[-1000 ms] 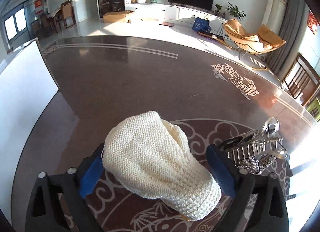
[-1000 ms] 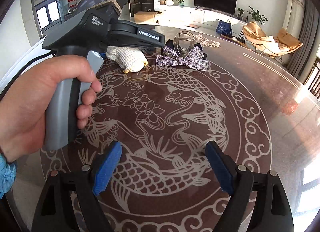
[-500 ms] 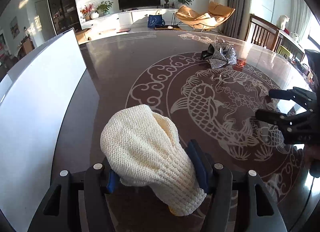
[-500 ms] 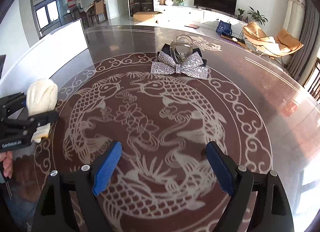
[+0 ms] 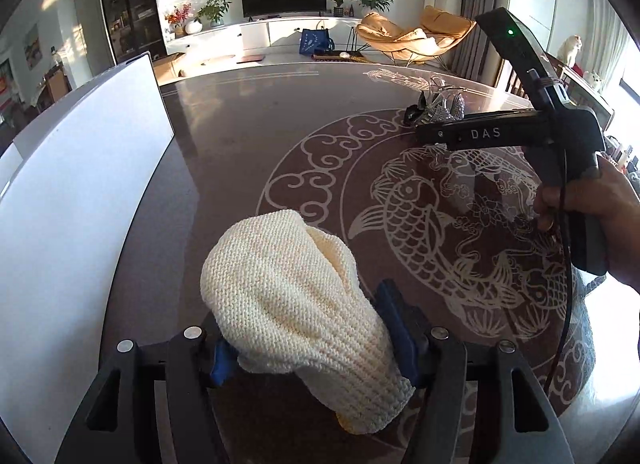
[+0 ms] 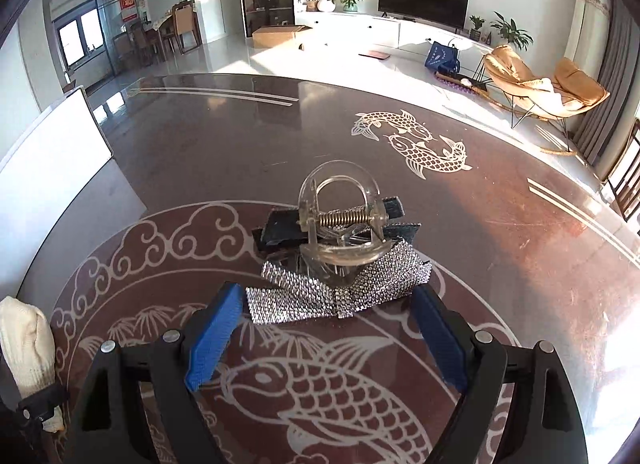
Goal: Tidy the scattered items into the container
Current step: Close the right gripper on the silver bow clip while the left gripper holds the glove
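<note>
We're gripping the cream knit glove (image 5: 296, 304) w/ the left gripper (image 5: 312, 338); its blue pads (image 5: 394, 322) are pressing into the knit on both sides, jaws about half open and easing apart a touch, glove lifted above the table (image 5: 248, 152). The white container (image 5: 76, 184) is sitting at the table's left edge, just beside the glove in the left wrist view. We're holding the right gripper (image 6: 328, 334) wide open w/ nothing clamped; its pads (image 6: 214, 334) are straddling the near edge of the sparkly silver bow (image 6: 316, 296), not touching as far as we can tell. A clear claw hair clip (image 6: 340, 220) is resting on top of the bow, towards the table's middle, well apart from the container. Our right hand (image 5: 592, 220) is showing at the right of the left wrist view
</note>
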